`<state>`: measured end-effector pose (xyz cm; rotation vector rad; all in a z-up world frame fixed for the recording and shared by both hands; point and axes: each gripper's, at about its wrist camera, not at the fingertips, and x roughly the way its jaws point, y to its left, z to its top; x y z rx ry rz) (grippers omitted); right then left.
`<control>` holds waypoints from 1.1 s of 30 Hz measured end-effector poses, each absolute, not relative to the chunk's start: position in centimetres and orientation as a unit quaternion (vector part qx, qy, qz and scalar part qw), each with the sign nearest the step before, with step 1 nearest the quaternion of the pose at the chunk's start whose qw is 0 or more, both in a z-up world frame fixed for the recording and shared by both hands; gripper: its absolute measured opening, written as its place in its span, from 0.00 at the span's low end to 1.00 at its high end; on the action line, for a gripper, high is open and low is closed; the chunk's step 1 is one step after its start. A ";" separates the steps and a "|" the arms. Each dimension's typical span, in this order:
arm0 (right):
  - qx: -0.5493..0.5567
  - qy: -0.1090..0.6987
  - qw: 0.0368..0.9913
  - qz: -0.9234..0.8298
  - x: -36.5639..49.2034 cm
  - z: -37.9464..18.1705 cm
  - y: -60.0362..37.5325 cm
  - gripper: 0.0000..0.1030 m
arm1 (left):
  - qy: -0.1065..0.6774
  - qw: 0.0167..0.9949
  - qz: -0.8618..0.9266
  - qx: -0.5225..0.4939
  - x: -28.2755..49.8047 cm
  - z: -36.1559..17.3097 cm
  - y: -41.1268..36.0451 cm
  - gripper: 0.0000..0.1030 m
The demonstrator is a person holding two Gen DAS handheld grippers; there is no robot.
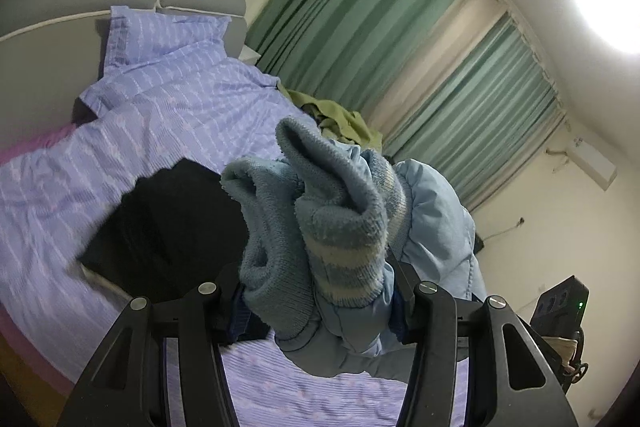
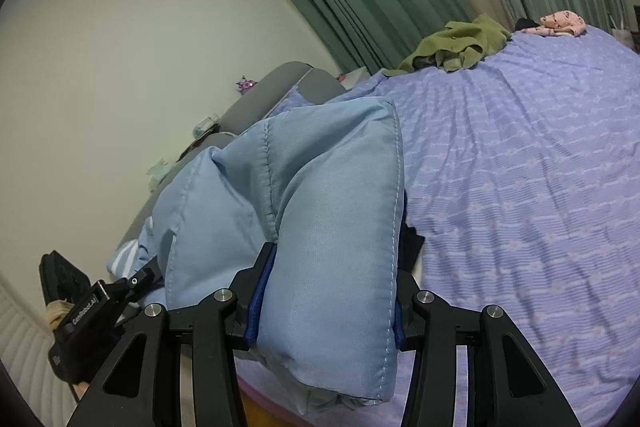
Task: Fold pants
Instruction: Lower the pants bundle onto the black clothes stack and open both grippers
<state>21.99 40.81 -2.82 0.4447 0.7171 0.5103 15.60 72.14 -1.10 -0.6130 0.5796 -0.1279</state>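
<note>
Pants: you have the light blue padded pants (image 1: pixel 436 227) lifted off the bed (image 1: pixel 168 115), one end in each gripper.
Left gripper (image 1: pixel 320 311): fingers at a middling gap, clamped on a thick bunch at the ribbed, striped cuff (image 1: pixel 348 251); fleecy lining shows there, turned outward.
Right gripper (image 2: pixel 324 307): fingers likewise closed on a bulky fold of the smooth, stitched shell (image 2: pixel 304 211), which puffs up above the blue pads (image 2: pixel 258 307).
Key relation: the pants' long axis seems to run from one gripper across to the other, so neither hand is nearer; the cloth sits right in both grips and the bed lies ahead of and below both sets of fingers.
Landing spot: open purple striped cover to your right; a black folded piece (image 1: pixel 172 223) lies on it ahead of the left gripper, so aim beside it, not onto it.
Material: quilted, slippery outer, soft knit cuff, bulky; expect it to spring open rather than hold a crease.
Other cloth: a green garment (image 2: pixel 460 43) and a pink one (image 2: pixel 560 23) lie well apart, at the far edge by the curtains (image 1: pixel 360 19).
Stage, as a judgement: carrying a part-folded bundle, not yet laid down.
</note>
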 end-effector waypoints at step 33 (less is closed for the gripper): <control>0.116 0.489 0.858 0.107 38.8 -18.1 55.0 0.66 | 0.449 0.855 -0.062 -0.250 35.2 -18.0 85.4 0.69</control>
